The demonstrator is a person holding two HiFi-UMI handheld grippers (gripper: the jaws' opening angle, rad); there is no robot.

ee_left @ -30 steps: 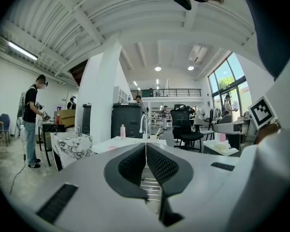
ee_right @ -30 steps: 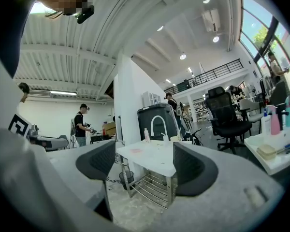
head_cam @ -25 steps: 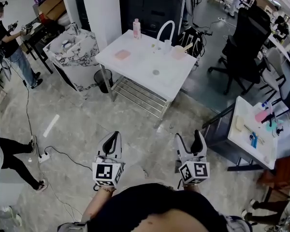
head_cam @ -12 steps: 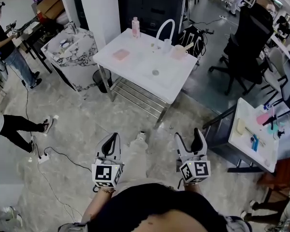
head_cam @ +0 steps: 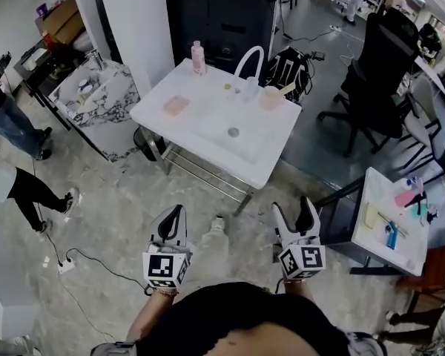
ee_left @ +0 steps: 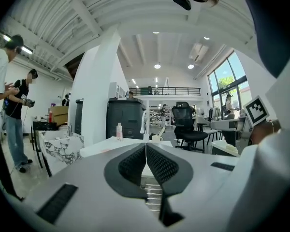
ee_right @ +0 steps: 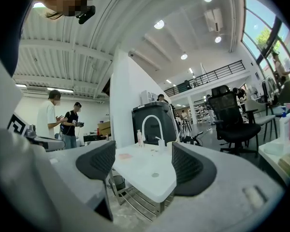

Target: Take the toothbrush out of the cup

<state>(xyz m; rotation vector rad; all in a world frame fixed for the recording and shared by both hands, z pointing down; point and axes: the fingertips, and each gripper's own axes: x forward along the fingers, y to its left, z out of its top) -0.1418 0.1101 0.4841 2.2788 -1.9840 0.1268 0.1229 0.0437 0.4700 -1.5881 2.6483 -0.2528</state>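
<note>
Surface: white table (head_cam: 208, 136) with a sunken basin, drain (head_cam: 233, 132) at its middle, and an arched white faucet (head_cam: 250, 59) at the far edge.
- Cup (head_cam: 271, 98), pale pink, just right of the faucet. The toothbrush (head_cam: 286, 89) stands in it, leaning right.
- Pink bottle (head_cam: 199, 56), upright at the far left corner.
- Pink dish (head_cam: 176, 105), left of the basin.

Room: grey stone floor (head_cam: 111, 206). Black cabinet (head_cam: 222, 13) behind the table, black chair (head_cam: 371, 73) to the right, marble counter (head_cam: 96, 102) to the left. A side table (head_cam: 378, 232) at the right carries small pink and blue items. People stand at the left edge.

Left gripper (head_cam: 176, 211) (ee_left: 146, 148): jaws pressed together, nothing between them. Held low, well short of the table.
Right gripper (head_cam: 291, 205) (ee_right: 144, 151): jaws apart and empty, the table seen through the gap.

Change since half a second ago: the table lies lower and further left in the head view. The people on the left sit nearer the edge. Both grippers keep their pose.

Writing: each gripper cube shows black-and-white square markers. The bottle's label is too small to read.
</note>
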